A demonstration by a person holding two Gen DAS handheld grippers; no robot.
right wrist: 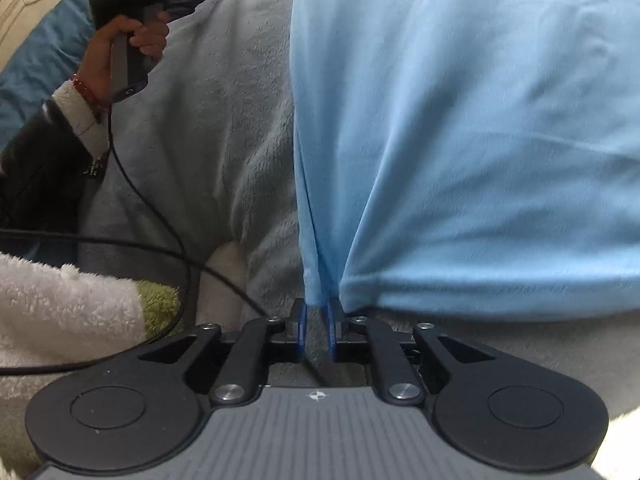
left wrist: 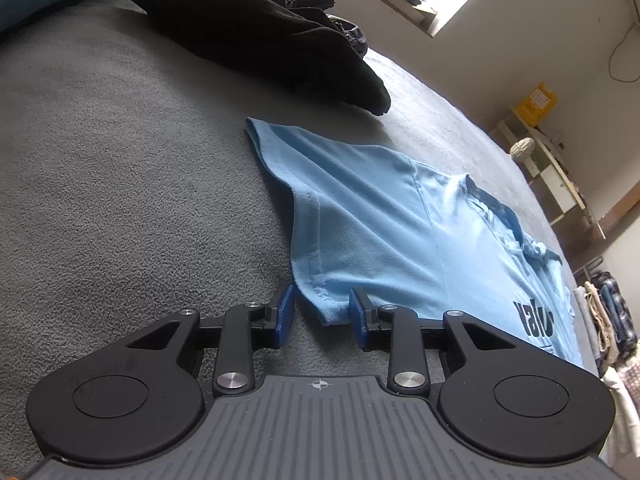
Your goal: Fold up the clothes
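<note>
Fabric fills most of what I see: a light blue T-shirt (left wrist: pixel 420 236) lies spread on the grey fleece blanket (left wrist: pixel 120 200) that covers the bed, its printed dark lettering toward the right of the left wrist view. My left gripper (left wrist: pixel 322 312) sits low over the blanket with its jaws parted; a hemmed corner of the shirt hangs between the blue pads (left wrist: pixel 286 312), touching the right-hand one, but the pads do not press on it, so I call it released. Beyond the shirt a heap of black clothing (left wrist: pixel 260 28) rests farther up the bed, apart from it.

In the right wrist view my right gripper (right wrist: pixel 317 330) points steeply down at the blanket's edge. A pinched fold of the shirt runs down to the tips of its narrowly parted jaws; whether the pads grip the cloth I cannot tell. At upper left a hand (right wrist: pixel 120 48) with a white fleecy cuff holds the other gripper's handle, a black cable (right wrist: pixel 160 216) trailing from it.
</note>
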